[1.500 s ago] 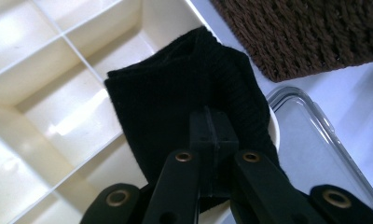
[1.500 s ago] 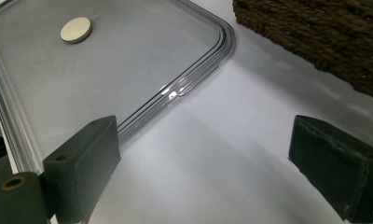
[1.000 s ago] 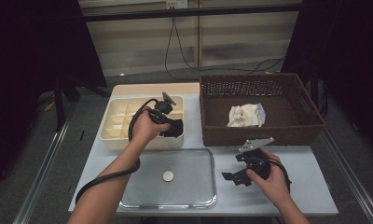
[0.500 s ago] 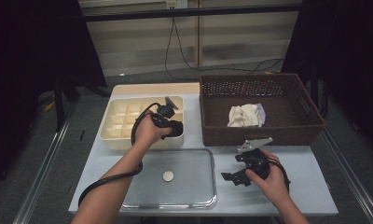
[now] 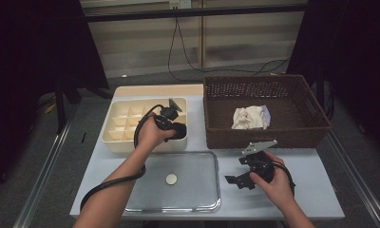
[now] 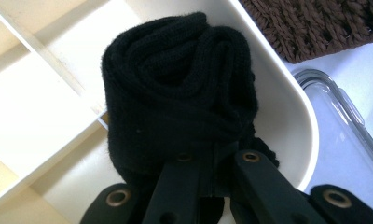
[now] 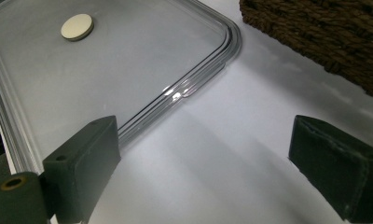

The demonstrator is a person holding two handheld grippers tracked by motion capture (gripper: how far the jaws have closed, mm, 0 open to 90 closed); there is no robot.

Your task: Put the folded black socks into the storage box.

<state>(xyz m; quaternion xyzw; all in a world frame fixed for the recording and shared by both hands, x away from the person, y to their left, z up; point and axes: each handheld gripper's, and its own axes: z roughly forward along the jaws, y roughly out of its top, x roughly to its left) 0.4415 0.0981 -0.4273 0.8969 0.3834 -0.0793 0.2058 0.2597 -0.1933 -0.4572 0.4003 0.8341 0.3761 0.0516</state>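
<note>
Since the earlier frame, we noted the left gripper (image 5: 175,127) had carried one rolled black knit sock (image 6: 175,102), clamped tight in its jaws, lower into the cream divided organizer's (image 5: 113,137) near-right compartment. Right gripper (image 7: 212,172) rested wide open, holding nothing, beside one clear lid (image 7: 128,60); beyond stood one woven basket (image 5: 216,104).

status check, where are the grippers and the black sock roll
Left gripper shut on black sock roll, over corner cell of cream divider box. Right gripper open, idle above table. Nothing blocking.
</note>
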